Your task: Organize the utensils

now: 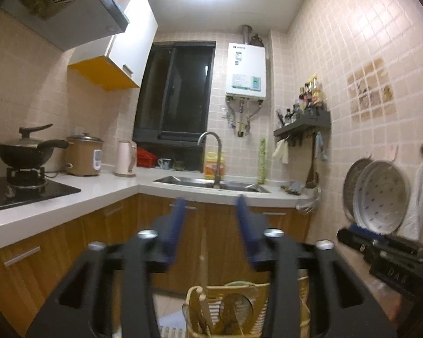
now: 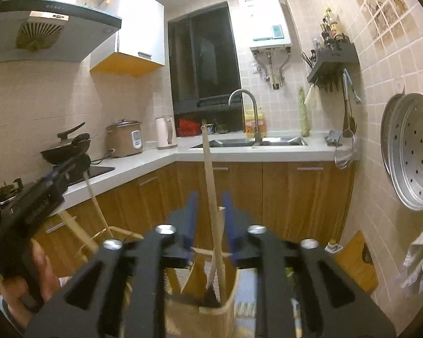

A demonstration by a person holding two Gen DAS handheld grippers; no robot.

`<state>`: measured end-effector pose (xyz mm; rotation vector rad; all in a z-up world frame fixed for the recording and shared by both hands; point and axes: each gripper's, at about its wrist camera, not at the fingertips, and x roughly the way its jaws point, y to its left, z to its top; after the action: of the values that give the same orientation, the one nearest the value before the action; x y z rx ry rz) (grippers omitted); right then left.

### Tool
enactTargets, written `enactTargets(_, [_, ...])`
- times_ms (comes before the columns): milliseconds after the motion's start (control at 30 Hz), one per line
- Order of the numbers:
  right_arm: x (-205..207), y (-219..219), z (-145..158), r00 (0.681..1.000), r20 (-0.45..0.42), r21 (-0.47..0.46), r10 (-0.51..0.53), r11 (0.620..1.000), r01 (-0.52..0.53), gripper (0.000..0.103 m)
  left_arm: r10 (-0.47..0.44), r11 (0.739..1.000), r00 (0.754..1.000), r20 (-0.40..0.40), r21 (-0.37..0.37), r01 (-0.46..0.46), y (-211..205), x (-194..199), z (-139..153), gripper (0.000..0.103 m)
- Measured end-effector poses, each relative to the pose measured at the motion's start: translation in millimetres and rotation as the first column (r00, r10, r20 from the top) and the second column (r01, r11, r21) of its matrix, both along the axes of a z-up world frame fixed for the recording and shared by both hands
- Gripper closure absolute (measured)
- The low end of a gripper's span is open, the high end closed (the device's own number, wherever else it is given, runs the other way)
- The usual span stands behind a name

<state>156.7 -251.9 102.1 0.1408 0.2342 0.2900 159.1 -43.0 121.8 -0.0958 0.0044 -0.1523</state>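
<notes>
Sorting long pale wooden chopsticks (image 2: 211, 186) into the woven bamboo holder (image 2: 225, 304)
Right tongs (image 2: 209, 201) straddle them, apparently unclamped; left tongs (image 1: 210, 201) apart, empty. Light, stiff, slippery: grip mid-shaft

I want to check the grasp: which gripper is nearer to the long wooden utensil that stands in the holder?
Right. The right gripper has the long wooden utensil between its fingers; the left gripper is off to the left.

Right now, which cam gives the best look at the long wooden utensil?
Right wrist. The long wooden utensil rises full length between the right gripper's blue fingers out of the wooden holder. Left wrist shows only blurred, faint sticks above a basket, partly hidden.
</notes>
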Motion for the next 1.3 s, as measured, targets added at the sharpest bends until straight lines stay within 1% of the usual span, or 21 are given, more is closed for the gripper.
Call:
enactTargets(33, [-11.2, -8.4, 2.0, 1.000, -0.001, 0.021, 0.009, 1.000, -0.009, 0.042, -0.022, 1.000, 1.000, -0.003, -0.008, 0.022, 5.6, -8.8, 5.6, 0.058])
enactTargets(100, [-28.3, -17.6, 6.0, 1.000, -0.015, 0.025, 0.005, 1.000, -0.005, 0.041, -0.040, 0.999, 0.999, -0.008, -0.017, 0.040, 14.0, -23.4, 13.7, 0.052])
enactTargets(167, [-43.9, -26.0, 7.4, 0.999, -0.034, 0.043, 0.007, 0.999, -0.006, 0.041, -0.074, 0.997, 0.997, -0.025, -0.033, 0.074, 26.2, -40.5, 20.9, 0.036])
enactTargets(200, [-51.4, -29.3, 7.3, 0.999, -0.051, 0.047, 0.007, 0.999, -0.005, 0.041, -0.095, 0.995, 0.995, -0.038, -0.040, 0.094, 31.7, -47.2, 23.0, 0.034])
enactTargets(233, [-56.9, -30.2, 6.5, 0.998, -0.062, 0.048, 0.012, 0.999, -0.009, 0.041, -0.103, 0.994, 0.993, -0.050, -0.046, 0.101, 38.4, -56.1, 24.5, 0.034])
enactTargets(333, [-76.8, -31.2, 2.0, 0.996, -0.093, 0.048, 0.015, 0.999, -0.011, 0.041, -0.084, 0.996, 0.994, -0.065, -0.047, 0.081, 47.9, -72.3, 22.6, 0.031])
enactTargets(400, [-85.6, -27.9, -1.3, 0.994, -0.105, 0.041, 0.019, 0.999, -0.015, 0.041, -0.089, 0.995, 0.992, -0.092, -0.054, 0.084, 52.9, -82.2, 17.9, 0.030])
enactTargets(567, [-109.7, -12.0, -13.2, 0.992, -0.122, 0.031, 0.025, 0.999, -0.021, 0.040, -0.099, 0.995, 0.984, -0.148, -0.040, 0.094, 50.9, -98.7, 2.2, 0.030])
enactTargets(633, [-116.5, -4.7, -17.1, 0.992, -0.125, 0.026, 0.027, 0.999, -0.024, 0.038, -0.099, 0.995, 0.982, -0.160, -0.025, 0.096, 47.3, -104.5, -5.2, 0.029])
enactTargets(700, [-123.3, 2.1, -20.5, 0.993, -0.115, 0.015, 0.018, 1.000, -0.017, 0.031, -0.079, 0.997, 0.983, -0.164, -0.001, 0.080, 42.1, -111.6, -15.0, 0.026])
enactTargets(767, [-131.2, 10.8, -25.9, 0.996, -0.093, -0.019, -0.006, 1.000, 0.005, 0.028, -0.054, 0.998, 0.986, -0.159, 0.018, 0.057, 38.6, -117.3, -24.3, 0.019])
enactTargets(867, [-138.5, 21.9, -37.6, 0.996, -0.074, -0.059, -0.041, 0.998, 0.036, 0.023, 0.005, 0.998, 0.988, -0.152, 0.058, 0.004, 30.7, -122.5, -39.2, 0.014])
enactTargets(933, [-140.4, 25.1, -44.2, 0.996, -0.063, -0.067, -0.063, 0.996, 0.058, 0.019, 0.040, 0.997, 0.988, -0.151, 0.066, -0.030, 27.6, -124.2, -46.9, 0.012])
enactTargets(1000, [-142.7, 26.3, -50.2, 0.995, -0.045, -0.068, -0.090, 0.994, 0.087, 0.012, 0.072, 0.996, 0.986, -0.149, 0.057, -0.064, 26.3, -124.8, -56.3, 0.009])
enactTargets(1067, [-146.5, 27.0, -56.0, 0.992, -0.015, -0.072, -0.127, 0.990, 0.125, 0.009, 0.104, 0.994, 0.985, -0.140, 0.055, -0.097, 25.9, -125.6, -62.9, 0.009])
enactTargets(1133, [-147.6, 27.4, -59.0, 0.988, 0.007, -0.084, -0.156, 0.984, 0.156, 0.008, 0.138, 0.988, 0.983, -0.124, 0.084, -0.128, 23.1, -125.6, -66.9, 0.009])
enactTargets(1200, [-146.3, 27.0, -62.0, 0.985, 0.017, -0.094, -0.173, 0.980, 0.174, 0.008, 0.149, 0.986, 0.982, -0.119, 0.098, -0.138, 21.6, -126.0, -68.3, 0.008])
enactTargets(1300, [-143.9, 26.7, -69.3, 0.981, 0.016, -0.109, -0.195, 0.975, 0.195, 0.008, 0.156, 0.985, 0.979, -0.131, 0.096, -0.144, 23.8, -125.3, -75.5, 0.008])
